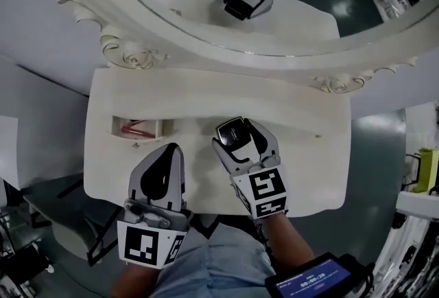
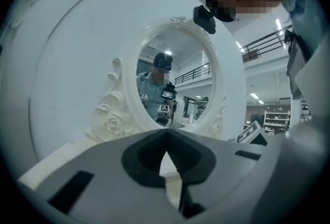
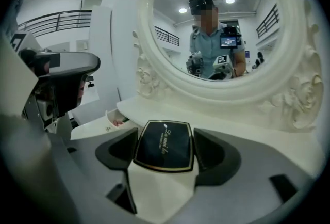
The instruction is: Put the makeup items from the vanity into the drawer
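Compact is pinched in the right tongs over the surface's front edge; next, I judge, carry it left into the open drawer. Left tongs pressed together, empty.

An oval mirror in an ornate carved white frame fills the top of the head view, a dark device with a lit blue screen shows at the lower right, grey floor lies alongside, and store shelves and a balcony railing stand far off.
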Demonstrator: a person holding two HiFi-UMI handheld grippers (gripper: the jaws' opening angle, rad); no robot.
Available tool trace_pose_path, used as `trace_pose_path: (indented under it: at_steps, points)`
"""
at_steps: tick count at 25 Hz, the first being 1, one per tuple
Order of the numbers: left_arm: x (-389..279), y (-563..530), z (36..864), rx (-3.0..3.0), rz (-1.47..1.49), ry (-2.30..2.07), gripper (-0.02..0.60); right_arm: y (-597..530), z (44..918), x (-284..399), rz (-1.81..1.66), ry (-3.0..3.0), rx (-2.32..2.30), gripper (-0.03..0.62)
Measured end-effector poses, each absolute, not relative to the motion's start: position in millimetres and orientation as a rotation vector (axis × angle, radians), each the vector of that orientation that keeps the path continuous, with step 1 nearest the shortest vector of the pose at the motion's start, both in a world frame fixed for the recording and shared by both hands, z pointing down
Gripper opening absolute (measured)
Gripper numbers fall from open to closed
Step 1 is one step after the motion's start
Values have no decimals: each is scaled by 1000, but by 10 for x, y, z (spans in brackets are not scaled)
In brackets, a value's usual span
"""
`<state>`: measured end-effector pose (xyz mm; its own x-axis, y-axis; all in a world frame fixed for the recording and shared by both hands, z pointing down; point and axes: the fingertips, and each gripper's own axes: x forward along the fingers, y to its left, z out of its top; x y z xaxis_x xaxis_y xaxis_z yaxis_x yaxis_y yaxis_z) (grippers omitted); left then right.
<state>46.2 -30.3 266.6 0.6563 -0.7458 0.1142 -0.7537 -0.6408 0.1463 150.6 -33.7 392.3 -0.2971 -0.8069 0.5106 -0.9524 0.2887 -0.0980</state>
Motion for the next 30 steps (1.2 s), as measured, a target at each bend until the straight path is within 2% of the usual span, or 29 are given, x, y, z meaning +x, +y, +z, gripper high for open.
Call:
trace_pose_path:
  at_steps: [7, 13, 19, 30]
  points:
    - [-629, -607, 2707, 2575, 57, -1424, 0, -760, 3913, 184, 530, -2358, 1350, 339]
    - [-1270, -745, 2845, 2485, 90, -1518, 0, -872, 4150, -539, 574, -2388, 1187, 339]
    - [-1524, -840, 2958, 2446, 95, -1516, 0, -906, 4292, -714, 635, -2344, 1133, 341]
    - [-1521, -996, 3005, 2452, 69, -1456, 0, -962, 4122, -676, 593, -2370, 1241, 342]
